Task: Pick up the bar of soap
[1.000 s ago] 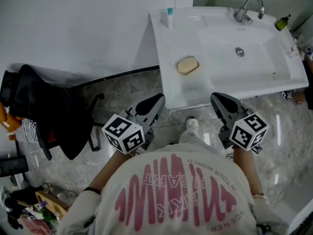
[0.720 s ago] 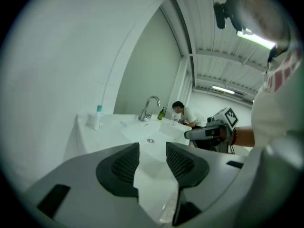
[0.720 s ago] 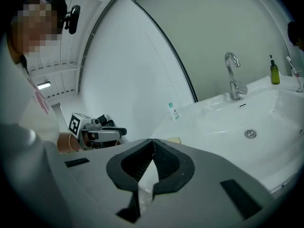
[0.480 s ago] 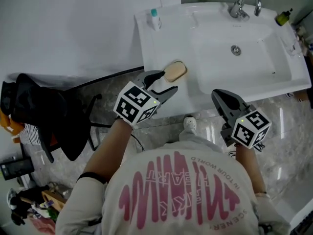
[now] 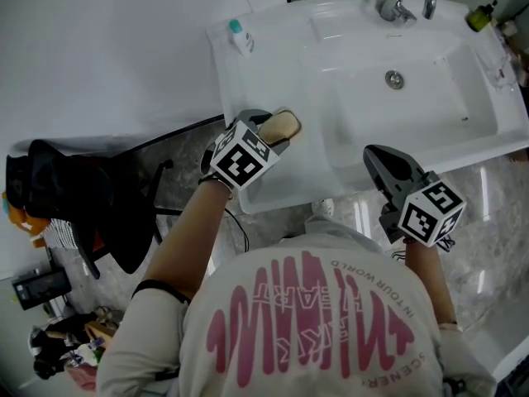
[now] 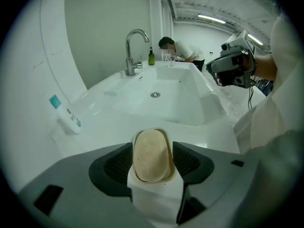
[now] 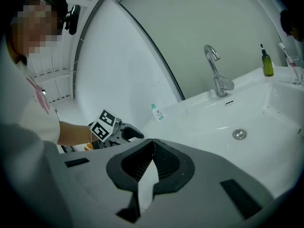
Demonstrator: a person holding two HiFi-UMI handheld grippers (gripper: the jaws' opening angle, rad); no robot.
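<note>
- The left gripper [image 5: 266, 127] hangs steeply nose-down over the left, near shelf of the sink [image 5: 273, 56]. Its jaws have just been opening and stand wide apart, gripping nothing.
- The bar of soap [image 6: 152, 153] lies in its white soap dish [image 6: 133, 137] right between those open jaws. The pads flank it on either side without pressing on it, as far as the left gripper view shows.
- The soap's long axis runs away from the gripper, along the line it points, so the jaws face the bar's narrow width. A squeeze should meet its long flanks.
- The right gripper [image 5: 382, 162] is at the sink's near edge, well apart to the right. Its jaws are together and empty, so the left gripper is plainly nearer.
</note>
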